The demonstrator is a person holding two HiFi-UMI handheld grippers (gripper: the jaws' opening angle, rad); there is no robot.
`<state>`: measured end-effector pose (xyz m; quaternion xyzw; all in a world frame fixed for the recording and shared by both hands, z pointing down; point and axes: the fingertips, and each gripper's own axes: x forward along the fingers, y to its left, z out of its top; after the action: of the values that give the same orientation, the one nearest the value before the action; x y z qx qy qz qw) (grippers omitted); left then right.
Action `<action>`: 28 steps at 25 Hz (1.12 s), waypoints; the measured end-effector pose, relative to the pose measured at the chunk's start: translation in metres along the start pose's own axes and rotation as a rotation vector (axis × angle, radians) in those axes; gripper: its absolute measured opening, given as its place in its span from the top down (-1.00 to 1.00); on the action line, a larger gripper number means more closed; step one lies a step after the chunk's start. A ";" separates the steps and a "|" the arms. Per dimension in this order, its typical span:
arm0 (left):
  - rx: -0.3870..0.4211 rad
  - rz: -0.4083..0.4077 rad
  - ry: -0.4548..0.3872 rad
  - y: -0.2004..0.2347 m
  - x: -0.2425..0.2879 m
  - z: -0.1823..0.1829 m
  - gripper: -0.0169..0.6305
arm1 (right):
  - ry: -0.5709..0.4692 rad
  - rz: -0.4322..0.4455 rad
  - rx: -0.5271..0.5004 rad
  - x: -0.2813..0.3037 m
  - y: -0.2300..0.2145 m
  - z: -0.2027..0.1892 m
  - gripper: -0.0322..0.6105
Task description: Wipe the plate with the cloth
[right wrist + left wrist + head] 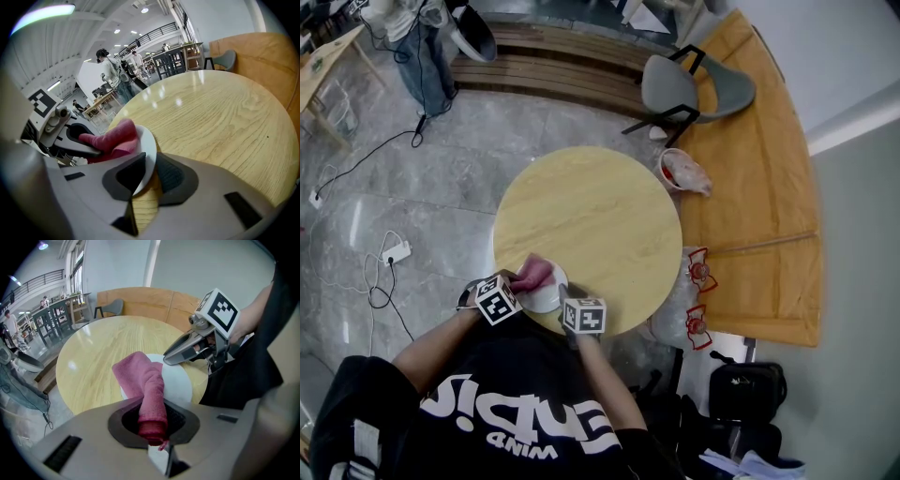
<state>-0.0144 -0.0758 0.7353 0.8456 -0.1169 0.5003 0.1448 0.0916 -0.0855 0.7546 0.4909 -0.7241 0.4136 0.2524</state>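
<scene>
A white plate (548, 292) lies at the near edge of the round wooden table (600, 216). A pink cloth (532, 274) is draped over the plate's left part. My left gripper (152, 422) is shut on one bunched end of the cloth (143, 378), and the rest spreads over the plate (177, 380). My right gripper (146, 172) is shut on the plate's rim (149, 150), with the cloth (111, 138) lying just beyond it. In the head view the left gripper (508, 289) and right gripper (574, 307) flank the plate.
A grey chair (686, 86) and a small white bin (679, 171) stand beyond the table, beside a curved wooden platform (759, 187). Red-handled bottles (701, 272) and a black bag (748, 389) sit at the right. A power strip with cables (394, 251) lies on the floor at the left.
</scene>
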 end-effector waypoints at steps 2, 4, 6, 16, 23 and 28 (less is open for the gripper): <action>-0.001 0.005 -0.001 0.002 -0.003 0.000 0.80 | 0.000 0.002 0.004 -0.001 0.000 0.001 0.62; -0.003 0.008 -0.003 0.004 -0.005 -0.001 0.80 | -0.001 0.004 0.006 -0.001 0.000 0.001 0.62; -0.006 0.012 -0.006 0.005 -0.006 -0.003 0.80 | -0.003 0.005 0.004 -0.001 0.001 0.001 0.62; -0.010 0.056 0.005 0.017 -0.020 -0.013 0.80 | -0.014 -0.004 0.020 -0.001 0.001 0.001 0.62; -0.088 0.017 -0.117 0.012 -0.046 0.016 0.80 | -0.034 0.014 0.086 -0.002 -0.002 0.001 0.62; -0.043 -0.087 -0.156 -0.016 -0.033 0.047 0.80 | -0.050 0.021 0.132 -0.002 -0.003 0.000 0.64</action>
<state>0.0138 -0.0757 0.6828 0.8830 -0.1019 0.4235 0.1751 0.0952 -0.0854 0.7541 0.5092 -0.7064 0.4507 0.1966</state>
